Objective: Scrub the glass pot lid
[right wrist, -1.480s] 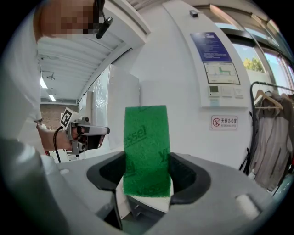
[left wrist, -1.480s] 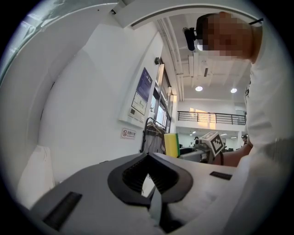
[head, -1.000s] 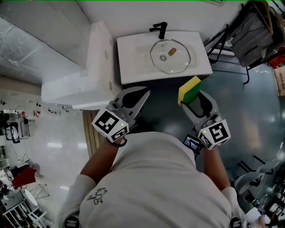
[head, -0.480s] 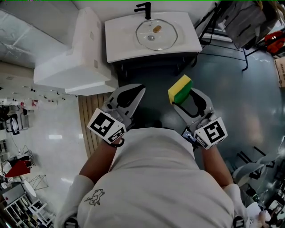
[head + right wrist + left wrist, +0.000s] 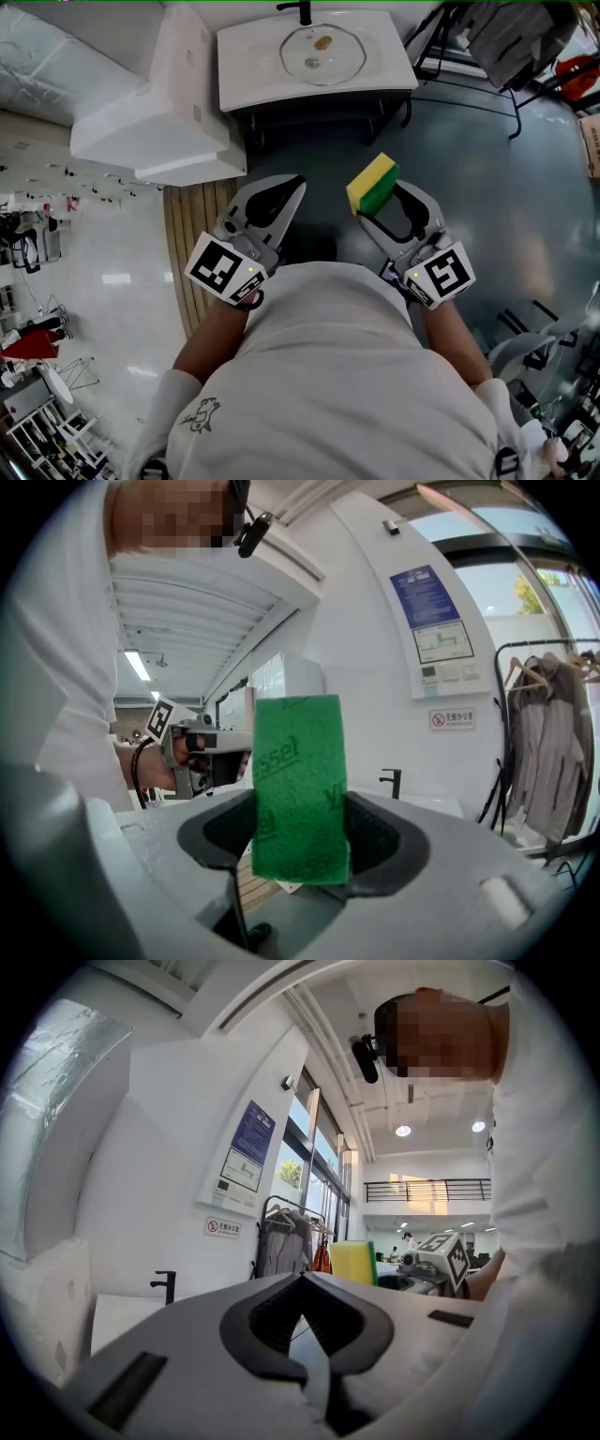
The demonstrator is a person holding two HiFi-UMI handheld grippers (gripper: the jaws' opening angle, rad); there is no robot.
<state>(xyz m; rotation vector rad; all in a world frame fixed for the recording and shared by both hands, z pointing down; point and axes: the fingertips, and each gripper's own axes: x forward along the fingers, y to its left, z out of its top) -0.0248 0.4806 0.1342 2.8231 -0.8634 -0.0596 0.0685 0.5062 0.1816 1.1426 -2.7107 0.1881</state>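
— What have you got in your grippers?
— My right gripper (image 5: 300, 803) is clamped on a sponge (image 5: 298, 780), with the jaws pressing it from both sides. The green scouring face looks back at that gripper's camera. From my head view the yellow side is turned away, towards the sink. The sponge stands out beyond the jaw tips.
— And the other one?
— My left gripper (image 5: 302, 1279) is closed tight. Its two jaws meet at the tips and there is nothing between them.
— Where is the glass pot lid?
— The glass pot lid (image 5: 322, 52) lies in the round basin of the white sink (image 5: 246, 66), well ahead of both grippers, with its brown knob (image 5: 322, 41) showing. A black tap (image 5: 298, 11) stands at the basin's back edge. Neither gripper touches the lid or the sink, and a stretch of dark grey floor (image 5: 487, 169) lies between us.
— How are you holding the grippers?
— Side by side in front of my chest, a little apart, both pointing towards the sink. Left of the sink sits a big white block (image 5: 150, 131), and nearer me on that side is a strip of wooden slats (image 5: 192, 234)
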